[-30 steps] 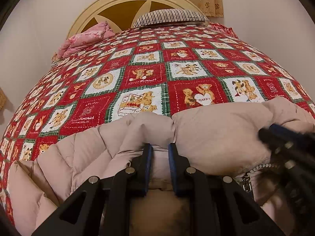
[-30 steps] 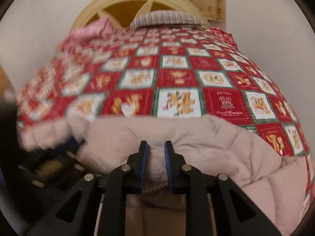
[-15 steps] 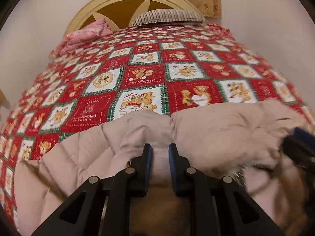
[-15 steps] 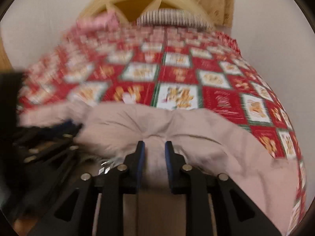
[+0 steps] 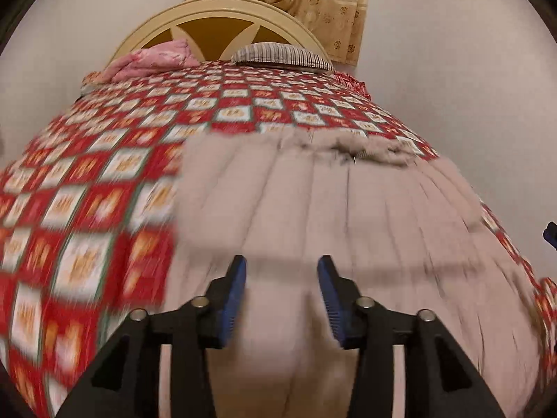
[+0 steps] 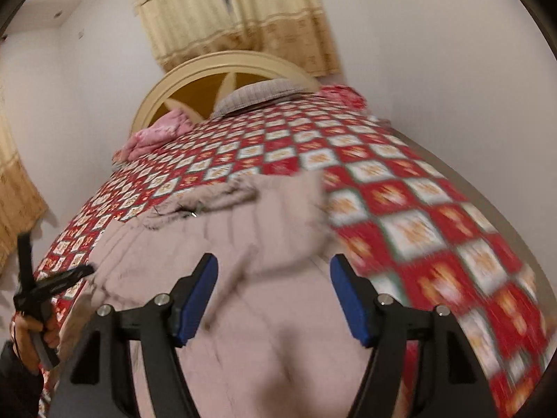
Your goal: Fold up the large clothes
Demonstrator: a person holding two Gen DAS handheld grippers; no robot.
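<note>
Both my grippers are wide open and holding nothing, left gripper [image 5: 281, 291] and right gripper [image 6: 274, 291]. The beige puffer coat [image 5: 348, 216] lies lengthwise on the patchwork quilt [image 5: 104, 181], looks barely folded, so basically everything's left.

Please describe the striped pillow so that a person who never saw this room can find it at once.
Start at the cream arched headboard at the far end of the bed. The striped pillow lies right at its foot, on the right. The bundle to its left is the pink bedding, crumpled and unstriped.
</note>
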